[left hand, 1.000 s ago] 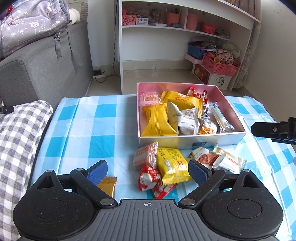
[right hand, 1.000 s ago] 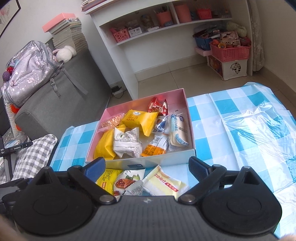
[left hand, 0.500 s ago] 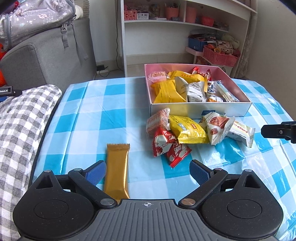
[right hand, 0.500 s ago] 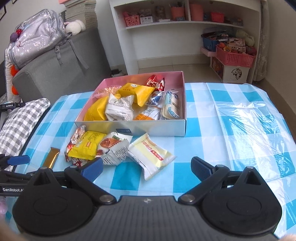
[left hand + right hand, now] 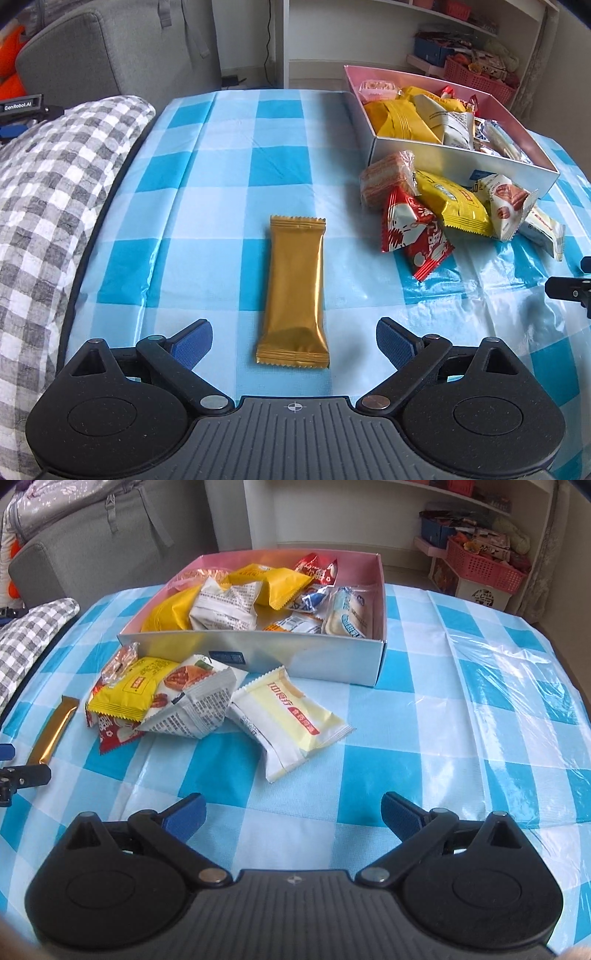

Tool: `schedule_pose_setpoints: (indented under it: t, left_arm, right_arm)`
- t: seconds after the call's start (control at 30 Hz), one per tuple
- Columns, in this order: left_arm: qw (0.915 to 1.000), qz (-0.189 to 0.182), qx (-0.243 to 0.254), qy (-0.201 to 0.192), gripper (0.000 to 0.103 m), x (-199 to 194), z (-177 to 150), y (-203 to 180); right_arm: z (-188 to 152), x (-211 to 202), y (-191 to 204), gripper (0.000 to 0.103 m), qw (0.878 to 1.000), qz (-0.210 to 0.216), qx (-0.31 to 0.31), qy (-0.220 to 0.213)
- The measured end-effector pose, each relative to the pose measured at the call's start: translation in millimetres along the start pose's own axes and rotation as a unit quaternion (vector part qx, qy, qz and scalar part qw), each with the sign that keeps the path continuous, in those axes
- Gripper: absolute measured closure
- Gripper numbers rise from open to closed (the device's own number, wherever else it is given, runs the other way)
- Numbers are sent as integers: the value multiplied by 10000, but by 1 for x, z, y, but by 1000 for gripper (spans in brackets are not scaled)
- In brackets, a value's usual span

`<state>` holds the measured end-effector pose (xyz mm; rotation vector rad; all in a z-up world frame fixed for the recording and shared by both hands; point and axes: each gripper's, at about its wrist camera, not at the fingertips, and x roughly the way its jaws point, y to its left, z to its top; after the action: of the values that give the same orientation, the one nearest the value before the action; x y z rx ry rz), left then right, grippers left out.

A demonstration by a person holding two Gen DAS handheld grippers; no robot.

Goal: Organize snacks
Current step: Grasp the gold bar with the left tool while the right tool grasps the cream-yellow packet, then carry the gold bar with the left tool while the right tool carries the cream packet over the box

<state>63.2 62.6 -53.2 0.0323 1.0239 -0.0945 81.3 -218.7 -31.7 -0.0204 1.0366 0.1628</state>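
Two tools, both w/ jaws apart, nothing held. I'm lining up the left gripper (image 5: 294,341) on the gold bar (image 5: 295,291), lying lengthwise at 12 o'clock betw. the pads; snack pile (image 5: 454,210) at 2 o'clock, touching the pink box (image 5: 458,162). Best approach: I'm lowering flat, pinching mid-wrapper across the narrow width. Right gripper (image 5: 291,814) is hovering, cream packet (image 5: 291,720) at 12.
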Motion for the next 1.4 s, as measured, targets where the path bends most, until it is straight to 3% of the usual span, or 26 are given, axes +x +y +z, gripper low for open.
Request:
schedule_pose_setpoints:
  t: [0.47,0.73,1.03,1.23,1.37,1.4]
  left_arm:
    - [9999,103,47,49,19,10,4,1]
    - [9997,247,-26,-81,48,9,9,3]
    - [9997,207,56,-123,70,7,11,-4]
    - [9997,230,-51,-107,74,7,13,-3]
    - [9996,241,-86,-97,75,7,13,-3]
    - [9996,239,-86,-95,75,7,14,-3]
  right_arm:
    - [9,15,9,0,9977,-64,-513,-432]
    - [19,20,6,1,9977,-87,-473,-480]
    - [24,18,8,18,9972,-58,-507,-552]
    - [26,15,13,33,9963,-53,-634,-583]
    - [26,10,22,52,9951,9,-819,-554]
    - [26,10,24,52,9948,-43,-857,-539]
